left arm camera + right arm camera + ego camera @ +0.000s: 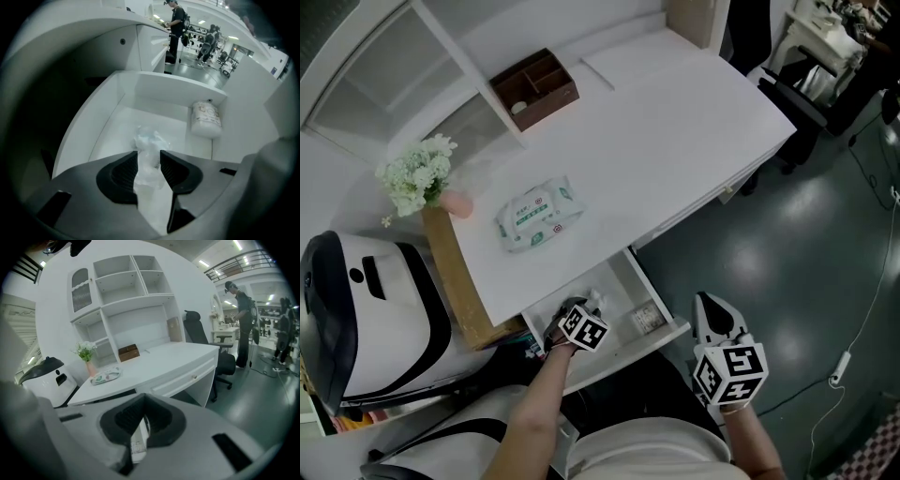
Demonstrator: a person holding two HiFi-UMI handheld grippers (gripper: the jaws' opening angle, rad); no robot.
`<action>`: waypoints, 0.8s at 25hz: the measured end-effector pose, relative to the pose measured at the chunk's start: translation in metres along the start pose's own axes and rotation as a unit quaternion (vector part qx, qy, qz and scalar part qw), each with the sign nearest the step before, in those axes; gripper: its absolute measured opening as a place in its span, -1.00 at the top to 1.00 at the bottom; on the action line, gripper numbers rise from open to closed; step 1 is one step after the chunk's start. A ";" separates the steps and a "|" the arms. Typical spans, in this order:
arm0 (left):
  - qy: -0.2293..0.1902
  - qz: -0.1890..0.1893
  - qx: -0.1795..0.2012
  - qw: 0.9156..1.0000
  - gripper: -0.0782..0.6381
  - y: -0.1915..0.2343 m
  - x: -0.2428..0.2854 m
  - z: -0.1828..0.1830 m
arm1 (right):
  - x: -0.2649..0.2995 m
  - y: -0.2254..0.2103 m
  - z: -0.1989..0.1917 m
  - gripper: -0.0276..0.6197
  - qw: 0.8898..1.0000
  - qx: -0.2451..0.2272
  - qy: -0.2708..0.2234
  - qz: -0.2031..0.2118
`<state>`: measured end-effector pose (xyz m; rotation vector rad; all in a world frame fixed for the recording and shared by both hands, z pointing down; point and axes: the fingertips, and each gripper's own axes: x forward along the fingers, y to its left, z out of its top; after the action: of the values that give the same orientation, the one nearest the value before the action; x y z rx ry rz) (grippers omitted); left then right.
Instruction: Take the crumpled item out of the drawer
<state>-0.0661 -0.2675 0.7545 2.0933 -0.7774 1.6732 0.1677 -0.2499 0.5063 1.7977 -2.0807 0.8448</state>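
The white desk's drawer [664,336] stands pulled open. Inside lies a crumpled clear-white wad [596,298], and my left gripper [579,309] reaches down into the drawer onto it. In the left gripper view the jaws are shut on the crumpled wad [149,140], which bulges out past the left gripper [149,158] above the drawer floor [117,126]. My right gripper [712,305] hangs outside the drawer, to its right over the floor, shut with nothing held. In its own view the right gripper [142,404] faces the desk front.
A small white packet [647,317] [206,119] lies at the drawer's right end. On the desk are a wet-wipes pack [538,216], a brown organiser box [534,87] and flowers [417,173]. A white-and-black appliance [366,309] stands at the left, an office chair [802,89] at the right.
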 end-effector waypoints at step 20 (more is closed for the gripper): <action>0.030 -0.018 0.012 0.999 0.44 -0.003 0.027 -0.003 | 0.006 -0.007 -0.019 0.91 0.999 0.008 0.032 -0.005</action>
<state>-0.0627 -0.2691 0.7813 2.0496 -0.7010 1.7267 0.1703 -0.2443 0.5267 1.7637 -2.0304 0.9050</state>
